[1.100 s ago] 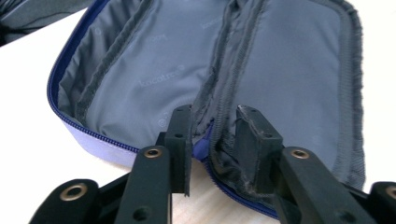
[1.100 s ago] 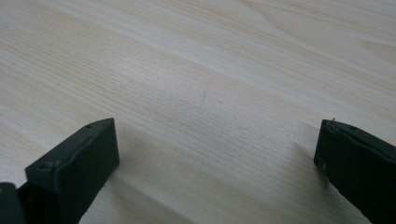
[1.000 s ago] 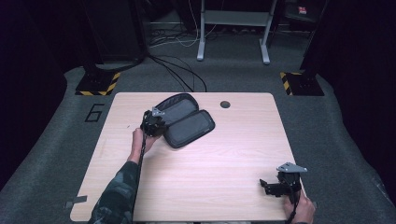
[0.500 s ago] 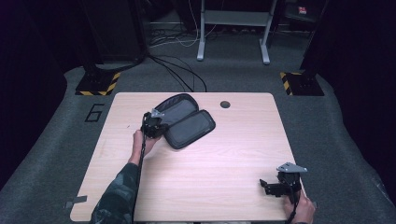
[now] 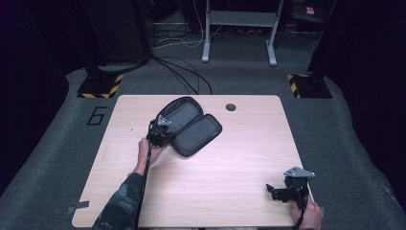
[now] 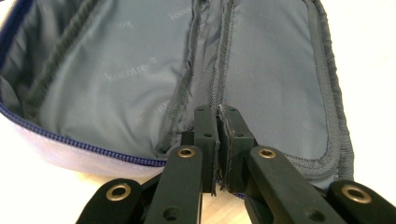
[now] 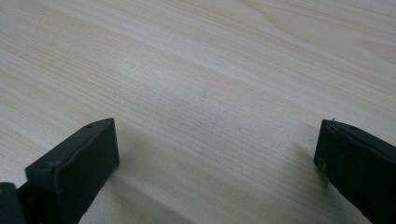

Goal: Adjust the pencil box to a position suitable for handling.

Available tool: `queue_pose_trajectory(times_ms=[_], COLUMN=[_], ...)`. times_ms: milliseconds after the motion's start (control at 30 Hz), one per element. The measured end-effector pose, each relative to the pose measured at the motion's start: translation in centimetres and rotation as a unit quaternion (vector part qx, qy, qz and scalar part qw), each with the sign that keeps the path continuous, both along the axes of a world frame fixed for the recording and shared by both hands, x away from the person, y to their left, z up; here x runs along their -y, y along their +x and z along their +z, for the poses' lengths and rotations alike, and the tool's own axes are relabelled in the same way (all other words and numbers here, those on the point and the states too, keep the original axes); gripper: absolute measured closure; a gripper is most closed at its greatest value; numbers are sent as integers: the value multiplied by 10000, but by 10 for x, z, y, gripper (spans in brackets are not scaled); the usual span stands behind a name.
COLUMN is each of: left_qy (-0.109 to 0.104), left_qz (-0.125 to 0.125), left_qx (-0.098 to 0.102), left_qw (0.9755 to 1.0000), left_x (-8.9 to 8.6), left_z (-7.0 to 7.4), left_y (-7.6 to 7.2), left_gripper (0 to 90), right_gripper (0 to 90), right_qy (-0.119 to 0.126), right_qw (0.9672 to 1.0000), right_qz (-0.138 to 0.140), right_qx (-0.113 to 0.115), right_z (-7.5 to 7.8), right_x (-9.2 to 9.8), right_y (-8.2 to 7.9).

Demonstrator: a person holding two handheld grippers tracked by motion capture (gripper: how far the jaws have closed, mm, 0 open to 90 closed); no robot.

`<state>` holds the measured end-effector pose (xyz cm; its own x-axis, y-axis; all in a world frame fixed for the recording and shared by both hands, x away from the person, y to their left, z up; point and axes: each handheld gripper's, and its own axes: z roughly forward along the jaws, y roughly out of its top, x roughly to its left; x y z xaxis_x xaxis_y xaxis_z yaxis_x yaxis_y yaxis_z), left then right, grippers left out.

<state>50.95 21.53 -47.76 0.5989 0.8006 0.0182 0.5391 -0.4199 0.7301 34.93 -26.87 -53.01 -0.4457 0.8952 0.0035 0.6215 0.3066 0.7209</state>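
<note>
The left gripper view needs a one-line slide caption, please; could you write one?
Left tongs shut on the centre seam of the open grey-lined pouch lying on the wooden table.

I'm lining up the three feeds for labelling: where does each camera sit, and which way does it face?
High view: above the person's side, looking forward and down on the table; forearms, both grippers.
Left gripper view: on the left gripper, facing the open pouch; jaws pinch its middle seam.
Right gripper view: on the right gripper, facing bare tabletop; jaws apart.
Shared: pouch; tabletop.

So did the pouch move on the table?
No. The pouch lies open in the same spot, just left of the table's hole.
</note>
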Motion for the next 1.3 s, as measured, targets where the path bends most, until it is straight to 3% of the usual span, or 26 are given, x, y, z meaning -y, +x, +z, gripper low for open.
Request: queue_pose_trajectory(times_ms=[100, 233, 733, 967, 1100, 1167, 1300], left_qy=[-100, -65, -124, -309, -337, -392, -410], left_qz=[-23, -127, -291, -333, -508, -510, -541], left_qx=[-11, 77, 82, 116, 54, 131, 169], left_qw=[9999, 9999, 9995, 9989, 9981, 9978, 9975], left_x=[2, 8, 26, 36, 41, 41, 35], left_z=[3, 2, 1, 0, 1, 2, 8], left_y=[-3, -11, -39, -52, -58, -59, -60], left_gripper=[867, 869, 870, 868, 864, 861, 720], right_gripper=[0, 0, 0, 0, 0, 0, 0], right_qy=[1, 1, 2, 1, 0, -2, 0], right_qw=[10000, 10000, 10000, 10000, 10000, 10000, 10000], right_qz=[-1, 0, 0, 0, 1, 3, 2], right_qx=[-2, 1, 2, 3, 2, 4, 2], right_z=[0, 0, 0, 0, 0, 0, 0], right_x=[0, 0, 0, 0, 0, 0, 0], right_y=[0, 0, 0, 0, 0, 0, 0])
